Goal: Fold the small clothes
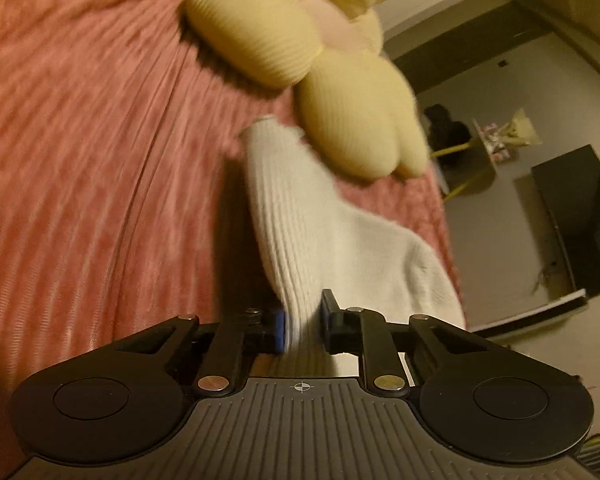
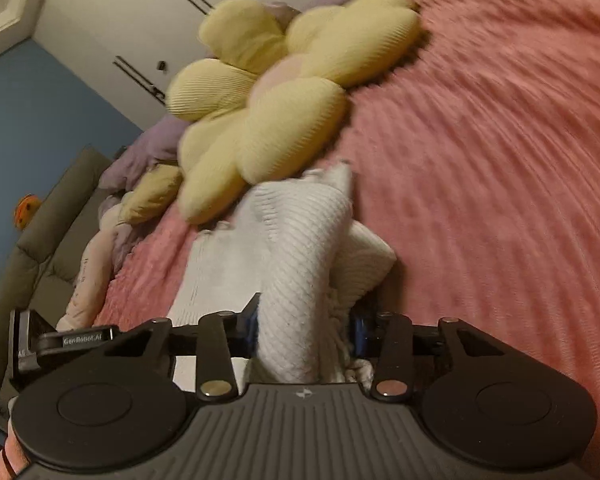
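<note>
A white sock is held over a pink bed by two tools.

The left tool (image 1: 303, 322) is clamped on the ribbed end of the white sock (image 1: 324, 232), which stretches toward a yellow flower cushion (image 1: 340, 128). The right tool (image 2: 304, 328) is clamped on bunched white fabric (image 2: 300, 248) above the pink bedspread (image 2: 480, 180). Both views are blurred.
</note>
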`<move>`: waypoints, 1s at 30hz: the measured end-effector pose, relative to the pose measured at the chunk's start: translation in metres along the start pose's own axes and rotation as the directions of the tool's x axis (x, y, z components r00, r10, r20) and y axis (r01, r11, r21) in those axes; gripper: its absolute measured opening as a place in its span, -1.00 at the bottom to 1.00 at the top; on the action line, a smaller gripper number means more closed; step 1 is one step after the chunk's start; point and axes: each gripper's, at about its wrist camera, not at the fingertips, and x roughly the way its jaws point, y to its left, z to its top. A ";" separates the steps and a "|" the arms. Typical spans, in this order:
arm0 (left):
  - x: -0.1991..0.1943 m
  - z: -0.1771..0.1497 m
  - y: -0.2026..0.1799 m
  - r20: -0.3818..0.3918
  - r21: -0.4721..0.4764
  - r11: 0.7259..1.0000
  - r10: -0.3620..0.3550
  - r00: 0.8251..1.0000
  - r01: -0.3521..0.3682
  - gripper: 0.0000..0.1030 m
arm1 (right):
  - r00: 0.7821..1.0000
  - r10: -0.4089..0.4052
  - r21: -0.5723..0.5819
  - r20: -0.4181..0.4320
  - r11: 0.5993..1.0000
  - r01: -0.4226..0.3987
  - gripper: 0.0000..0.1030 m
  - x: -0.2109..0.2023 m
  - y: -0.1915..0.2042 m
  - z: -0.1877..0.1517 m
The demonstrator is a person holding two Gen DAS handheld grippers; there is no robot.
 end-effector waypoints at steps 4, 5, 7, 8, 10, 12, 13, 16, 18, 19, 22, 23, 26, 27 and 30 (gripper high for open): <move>-0.040 0.009 -0.014 0.053 0.078 0.994 0.074 0.996 -0.078 -0.62 | 0.998 0.055 -0.028 -0.044 0.998 -0.056 -0.23 0.011 0.038 -0.002; -0.050 0.011 -0.013 0.073 0.083 0.990 0.108 0.991 -0.114 -0.61 | 0.995 0.079 -0.025 -0.055 0.996 -0.080 -0.23 0.016 0.046 -0.004; -0.065 0.014 -0.006 0.101 0.080 0.982 0.163 0.981 -0.172 -0.56 | 0.992 0.108 -0.013 -0.071 0.994 -0.109 -0.23 0.029 0.058 -0.009; -0.071 0.014 -0.003 0.113 0.092 0.972 0.205 0.972 -0.215 -0.41 | 0.992 0.106 -0.022 -0.070 0.994 -0.108 -0.18 0.033 0.063 -0.013; -0.085 0.006 0.002 0.138 0.135 0.944 0.283 0.949 -0.301 -0.32 | 0.998 0.049 -0.045 -0.051 0.998 -0.051 0.03 0.035 0.070 -0.019; -0.103 -0.015 0.007 0.169 0.171 0.938 0.272 0.947 -0.300 -0.31 | 1.000 -0.016 -0.089 -0.010 0.996 0.015 0.07 0.024 0.075 -0.028; -0.108 -0.026 0.010 0.170 0.182 0.940 0.259 0.951 -0.288 -0.22 | 1.000 -0.017 -0.103 0.011 0.995 0.018 0.09 0.013 0.076 -0.035; -0.119 -0.067 0.021 0.164 0.213 0.939 0.239 0.957 -0.271 -0.14 | 0.999 -0.033 -0.132 0.042 0.990 0.039 0.10 -0.014 0.077 -0.062; -0.118 -0.091 0.025 0.155 0.225 0.938 0.232 0.960 -0.263 -0.04 | 0.996 -0.076 -0.213 0.056 0.973 0.087 0.10 -0.028 0.086 -0.082; -0.115 -0.100 0.028 0.140 0.217 0.943 0.225 0.964 -0.252 -0.03 | 0.993 -0.099 -0.241 0.061 0.964 0.111 0.10 -0.032 0.089 -0.090; -0.104 -0.110 0.035 0.103 0.163 0.959 0.217 0.971 -0.232 -0.05 | 0.990 -0.140 -0.230 0.010 0.963 0.139 0.05 -0.033 0.085 -0.108; -0.102 -0.111 0.036 0.104 0.155 0.959 0.224 0.969 -0.238 -0.10 | 0.985 -0.175 -0.223 -0.007 0.960 0.169 -0.11 -0.030 0.082 -0.113; -0.099 -0.110 0.039 0.100 0.110 0.960 0.246 0.964 -0.256 -0.27 | 0.979 -0.203 -0.241 0.000 0.950 0.197 -0.48 -0.029 0.078 -0.120; -0.100 -0.111 0.038 0.100 0.105 0.961 0.244 0.964 -0.255 -0.31 | 0.978 -0.207 -0.243 0.000 0.949 0.201 -0.51 -0.030 0.079 -0.120; -0.106 -0.114 0.029 0.121 0.136 0.956 0.245 0.962 -0.261 -0.52 | 0.977 -0.213 -0.275 0.018 0.938 0.209 -0.70 -0.035 0.089 -0.120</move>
